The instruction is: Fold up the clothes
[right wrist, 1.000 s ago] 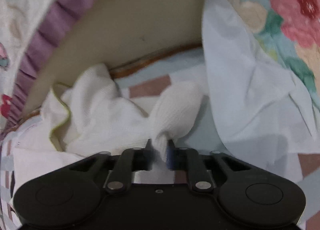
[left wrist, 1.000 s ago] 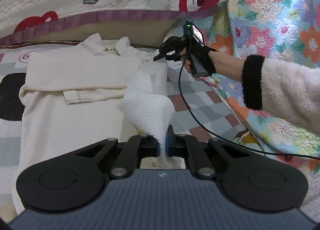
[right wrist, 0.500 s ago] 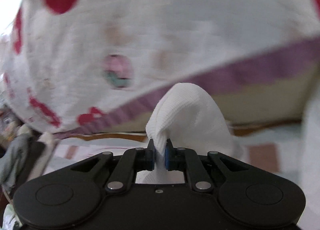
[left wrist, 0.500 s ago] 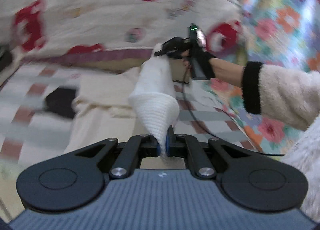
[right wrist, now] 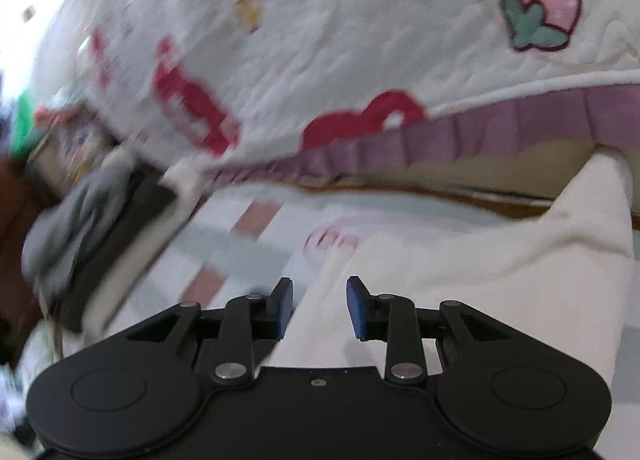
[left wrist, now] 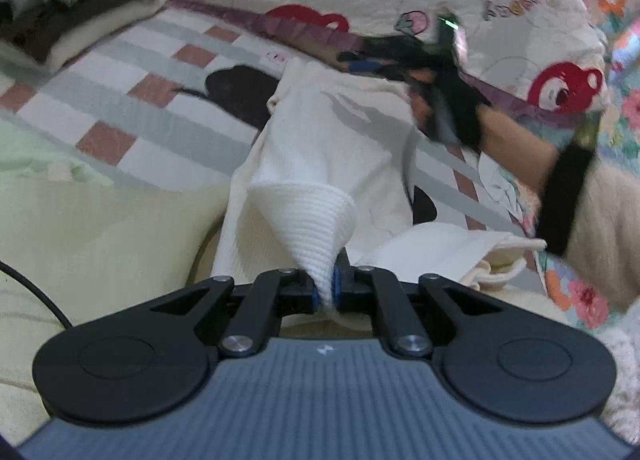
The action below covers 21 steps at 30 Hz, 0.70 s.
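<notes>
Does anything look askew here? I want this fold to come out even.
Yes: the white garment is held at one end only. The left gripper pinches its ribbed edge into a cone, while the right gripper, whose jaws have just been opening, holds nothing. Nothing looks damaged.

A: How does the left gripper (left wrist: 327, 292) stand?
B: Its blue pads press on a pinch of white knit, though the jaws have just eased slightly.
A: And the right gripper (right wrist: 319, 310)?
B: Its jaws have just been opening; nothing sits between them. The right hand (left wrist: 452, 104), gloved in black, grips its handle.
</notes>
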Tool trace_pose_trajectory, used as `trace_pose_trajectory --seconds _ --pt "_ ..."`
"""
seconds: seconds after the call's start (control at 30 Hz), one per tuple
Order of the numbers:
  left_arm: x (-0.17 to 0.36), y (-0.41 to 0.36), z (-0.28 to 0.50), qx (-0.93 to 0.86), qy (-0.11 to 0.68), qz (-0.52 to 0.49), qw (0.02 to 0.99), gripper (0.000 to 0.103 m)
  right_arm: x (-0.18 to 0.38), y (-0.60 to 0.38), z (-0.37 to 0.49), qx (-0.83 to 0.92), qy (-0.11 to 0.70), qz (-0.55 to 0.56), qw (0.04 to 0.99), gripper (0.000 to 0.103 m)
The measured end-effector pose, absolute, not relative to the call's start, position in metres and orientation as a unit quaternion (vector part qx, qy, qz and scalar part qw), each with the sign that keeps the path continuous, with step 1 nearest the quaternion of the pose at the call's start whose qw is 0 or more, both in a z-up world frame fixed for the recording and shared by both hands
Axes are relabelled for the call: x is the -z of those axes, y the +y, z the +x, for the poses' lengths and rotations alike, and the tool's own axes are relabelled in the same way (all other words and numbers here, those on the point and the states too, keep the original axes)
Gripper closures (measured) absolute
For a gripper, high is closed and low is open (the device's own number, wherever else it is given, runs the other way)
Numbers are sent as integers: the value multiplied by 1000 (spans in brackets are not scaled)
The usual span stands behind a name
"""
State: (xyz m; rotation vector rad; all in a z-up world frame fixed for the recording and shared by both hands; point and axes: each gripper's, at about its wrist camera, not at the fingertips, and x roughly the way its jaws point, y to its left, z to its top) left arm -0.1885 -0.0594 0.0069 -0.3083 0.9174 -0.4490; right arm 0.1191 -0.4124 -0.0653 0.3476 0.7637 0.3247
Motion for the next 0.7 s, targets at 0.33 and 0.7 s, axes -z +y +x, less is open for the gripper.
trace_pose_trajectory --seconds 0.33,0.7 --pt "-48 -29 -183 162 424 -40 890 61 47 -451 -81 -340 442 250 792 60" --pt "-43 -47 -178 341 444 91 824 36 5 -429 -206 -423 408 71 806 56"
